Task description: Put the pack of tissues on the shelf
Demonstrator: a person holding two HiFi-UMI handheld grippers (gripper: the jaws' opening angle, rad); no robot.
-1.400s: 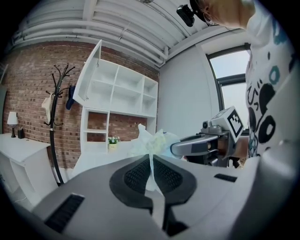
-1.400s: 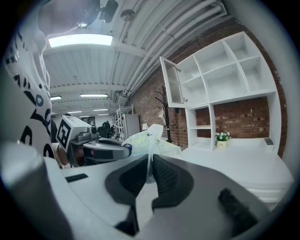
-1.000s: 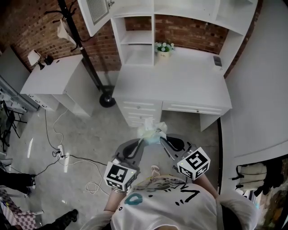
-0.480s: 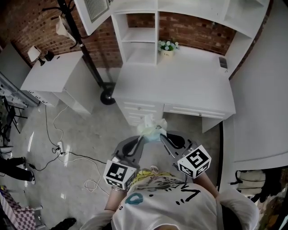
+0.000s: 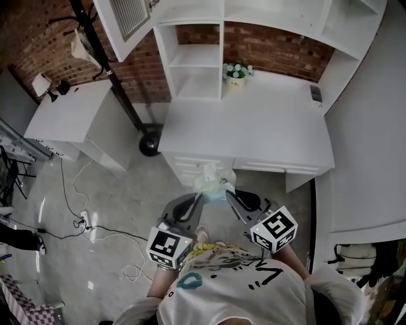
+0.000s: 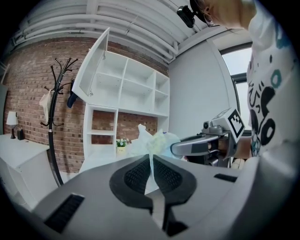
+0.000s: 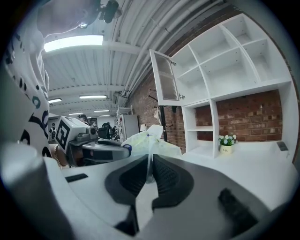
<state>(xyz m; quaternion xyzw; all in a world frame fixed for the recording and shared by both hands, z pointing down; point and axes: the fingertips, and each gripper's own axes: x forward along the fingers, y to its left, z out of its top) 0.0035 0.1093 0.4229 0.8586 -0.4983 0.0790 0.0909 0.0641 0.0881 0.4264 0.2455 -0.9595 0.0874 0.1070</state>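
A pale, crinkly pack of tissues [image 5: 212, 183] hangs in the air between both grippers, just in front of the white desk [image 5: 254, 127]. My left gripper [image 5: 202, 197] is shut on the pack's wrapper from the left; the thin film [image 6: 151, 159] is pinched between its pads. My right gripper [image 5: 224, 194] is shut on the wrapper's other side, where the pack [image 7: 149, 140] shows above its pads. The white shelf unit [image 5: 196, 60] with open compartments stands at the desk's back left.
A small potted flower [image 5: 236, 71] stands on the desk by the shelf, and a small grey device [image 5: 315, 93] lies at the desk's right. A black coat stand [image 5: 120, 89] rises left of the desk. A cabinet door [image 5: 130, 19] hangs open overhead. Cables [image 5: 95, 222] lie on the floor.
The view has shifted slightly towards the desk, which now sits a little lower in the frame. Both grippers keep their hold on the pack.
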